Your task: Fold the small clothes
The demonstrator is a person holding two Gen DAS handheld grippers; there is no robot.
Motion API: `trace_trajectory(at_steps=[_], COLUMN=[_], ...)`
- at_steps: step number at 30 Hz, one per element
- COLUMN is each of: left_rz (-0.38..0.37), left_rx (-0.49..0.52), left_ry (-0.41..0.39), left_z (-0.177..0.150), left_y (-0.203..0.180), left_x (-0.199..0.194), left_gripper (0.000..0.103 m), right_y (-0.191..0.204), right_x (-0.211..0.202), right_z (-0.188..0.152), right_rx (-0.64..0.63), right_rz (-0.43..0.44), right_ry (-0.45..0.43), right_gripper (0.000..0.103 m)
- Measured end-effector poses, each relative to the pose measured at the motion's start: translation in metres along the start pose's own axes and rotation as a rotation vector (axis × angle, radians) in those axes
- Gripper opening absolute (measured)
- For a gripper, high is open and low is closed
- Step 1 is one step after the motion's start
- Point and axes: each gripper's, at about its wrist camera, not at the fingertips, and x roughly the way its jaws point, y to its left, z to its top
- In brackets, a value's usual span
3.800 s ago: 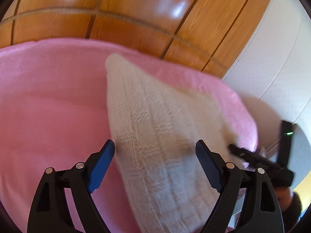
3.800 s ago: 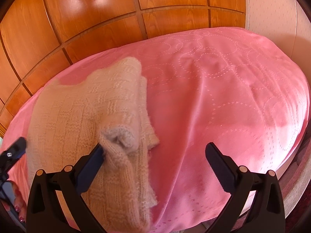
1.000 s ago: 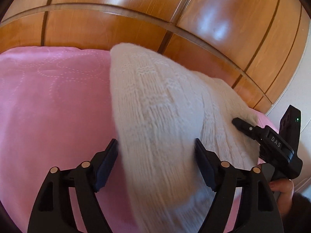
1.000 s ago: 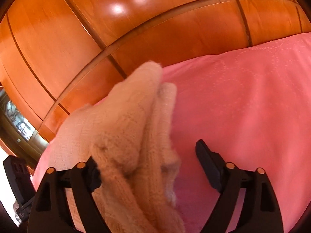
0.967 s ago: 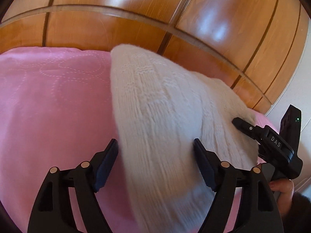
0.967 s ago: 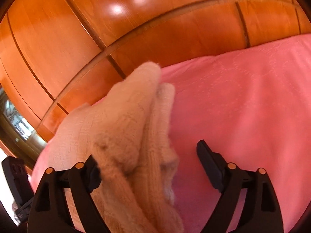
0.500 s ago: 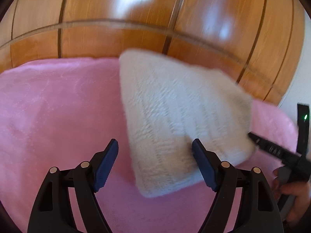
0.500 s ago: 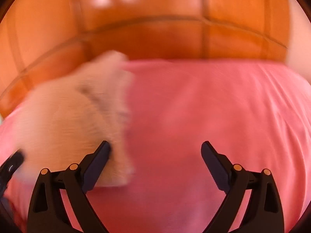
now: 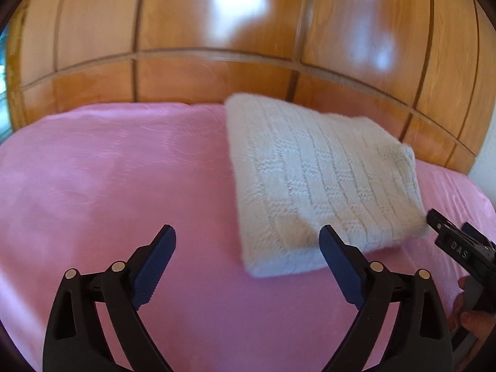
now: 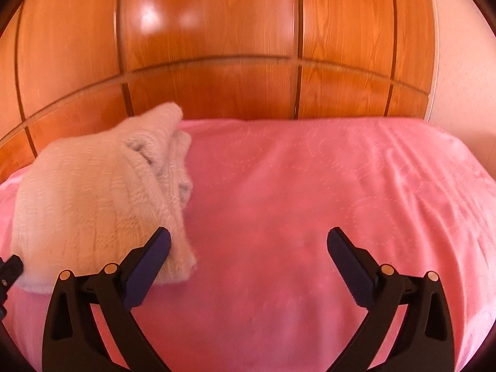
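A folded cream knitted garment [image 9: 319,183] lies flat on the pink bedspread [image 9: 108,186] near the wooden headboard. My left gripper [image 9: 248,248] hovers just in front of its near left corner, jaws opening, nothing between them. In the right wrist view the same knit [image 10: 102,198] lies at the left, its loose folded layers showing at the far end. My right gripper [image 10: 248,249] is beside its near right corner, jaws opening wide over bare bedspread [image 10: 310,201]. The right gripper's tip [image 9: 458,245] shows at the left wrist view's right edge.
A glossy wooden panelled headboard [image 9: 217,71] rises right behind the bed. A pale wall [image 10: 458,77] stands at the far right. A person's fingers [image 9: 468,319] hold the right gripper's handle. The bedspread stretches wide to the left and right of the knit.
Both grippers let go of the knit and drew back from it. The garment, earlier lifted between the jaws, now lies folded flat on the bedspread.
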Motion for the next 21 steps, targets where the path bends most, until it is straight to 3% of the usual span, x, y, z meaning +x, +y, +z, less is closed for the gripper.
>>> trace_trajectory(at_steps=[9,15,21], left_rz=[0.032,-0.042,0.063], left_rx=[-0.028,0.024,0.109], left_ry=[-0.033,-0.014,0.002], left_z=[-0.011,-0.021,-0.026], left_y=[0.004,-0.001,-0.007], left_x=[-0.035,-0.062,-0.079], left_gripper=[0.099,0.099,0.099], right_y=[-0.001,0.001,0.013], right_x=[-0.033,-0.052,-0.088], right_z=[-0.017,-0.035,-0.051], right_rx=[0.012,-0.009,-0.135], right_rz=[0.020,0.072,0.134], right_ry=[-0.035,-0.003,-0.068], right_gripper=[0.101,0.101,0.101])
